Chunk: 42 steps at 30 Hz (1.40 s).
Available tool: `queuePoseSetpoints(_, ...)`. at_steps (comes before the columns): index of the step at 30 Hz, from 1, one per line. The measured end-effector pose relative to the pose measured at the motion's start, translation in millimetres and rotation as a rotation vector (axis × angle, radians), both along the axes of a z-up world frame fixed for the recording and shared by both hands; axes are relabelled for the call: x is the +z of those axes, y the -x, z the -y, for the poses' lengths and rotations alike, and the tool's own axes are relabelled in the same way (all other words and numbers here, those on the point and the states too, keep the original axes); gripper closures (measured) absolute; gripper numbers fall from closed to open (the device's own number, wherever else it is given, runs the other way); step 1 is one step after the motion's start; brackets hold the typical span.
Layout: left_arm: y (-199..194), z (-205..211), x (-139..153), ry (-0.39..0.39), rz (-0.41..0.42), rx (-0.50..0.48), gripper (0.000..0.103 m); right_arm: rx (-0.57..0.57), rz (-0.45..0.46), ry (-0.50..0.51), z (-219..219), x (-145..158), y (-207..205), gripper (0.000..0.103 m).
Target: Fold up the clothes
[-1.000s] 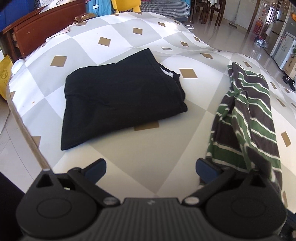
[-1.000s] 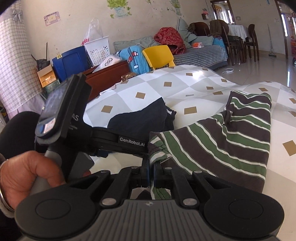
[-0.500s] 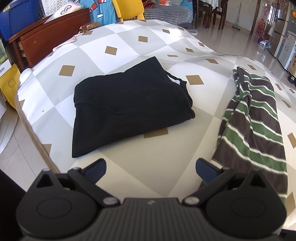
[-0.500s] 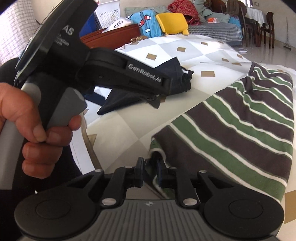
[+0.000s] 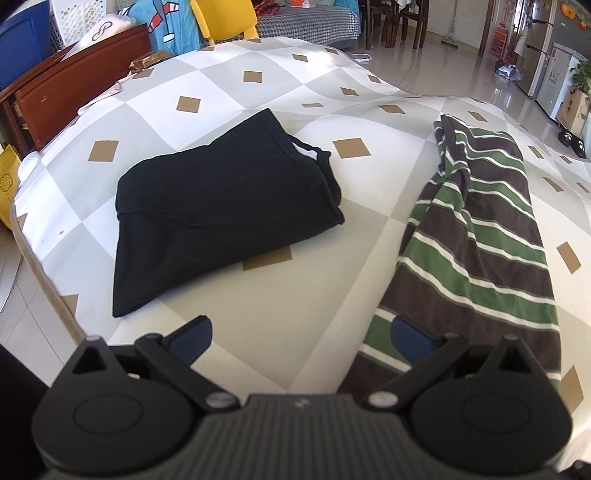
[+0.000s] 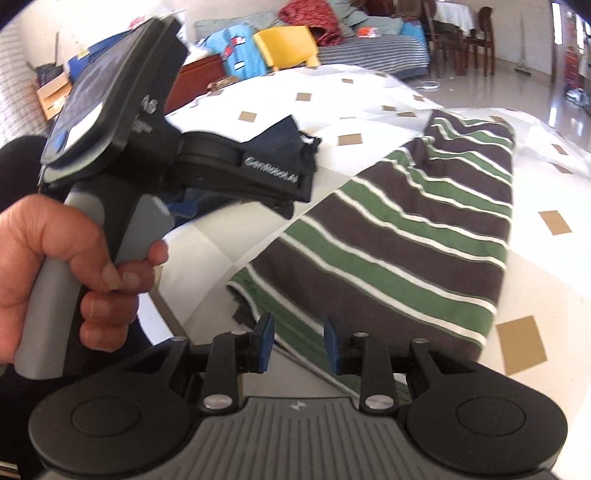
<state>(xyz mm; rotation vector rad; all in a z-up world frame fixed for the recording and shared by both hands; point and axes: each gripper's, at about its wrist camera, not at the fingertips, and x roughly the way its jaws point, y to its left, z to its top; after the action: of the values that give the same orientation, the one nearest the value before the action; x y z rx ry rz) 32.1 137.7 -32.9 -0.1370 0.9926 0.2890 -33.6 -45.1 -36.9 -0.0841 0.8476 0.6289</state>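
A striped shirt (image 5: 476, 258) in green, brown and white lies lengthwise on the right of the table; the right wrist view shows the striped shirt (image 6: 399, 236) spread flat. A folded black garment (image 5: 221, 206) rests at centre left. My left gripper (image 5: 299, 338) hangs open over the table's near edge, its right finger over the shirt's near hem. My right gripper (image 6: 297, 341) is partly open above the same hem, with nothing between its fingers. A hand (image 6: 59, 266) holds the left gripper's handle.
The table wears a grey and white checked cloth (image 5: 258, 85) with tan diamonds. A wooden headboard (image 5: 74, 96), a yellow chair (image 5: 225, 14) and a sofa stand beyond the far edge. Tiled floor (image 5: 443, 66) lies to the right.
My right gripper has opened and let go of the striped shirt's hem, which now lies flat. The left gripper has shifted right, so its right finger now overlaps the shirt.
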Motion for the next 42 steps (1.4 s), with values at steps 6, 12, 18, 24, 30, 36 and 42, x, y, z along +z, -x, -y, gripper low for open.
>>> queuePoseSetpoints(6,-4,20,-6,-0.002,-0.018,-0.073,0.0,-0.232,0.008,0.012,30,-6,-18,0.071)
queuePoseSetpoints(12,0,32,-16,-0.017,-0.047,-0.117,0.0,-0.283,-0.032,0.082,36,-22,-25,0.07)
queuePoseSetpoints(18,8,41,-28,-0.035,-0.079,-0.149,0.0,-0.26,-0.005,0.125,31,-25,-21,0.068)
queuePoseSetpoints(24,15,35,-31,-0.002,-0.089,-0.13,0.0,-0.227,0.018,0.183,26,-26,-17,0.068)
queuePoseSetpoints(30,24,27,-32,0.009,-0.108,-0.111,0.0,-0.221,0.022,0.214,23,-26,-17,0.067)
queuePoseSetpoints(36,31,17,-29,-0.004,-0.112,-0.071,0.0,-0.225,0.022,0.238,21,-25,-16,0.067)
queuePoseSetpoints(42,34,9,-28,-0.032,-0.122,-0.034,0.0,-0.223,0.024,0.257,20,-26,-15,0.066)
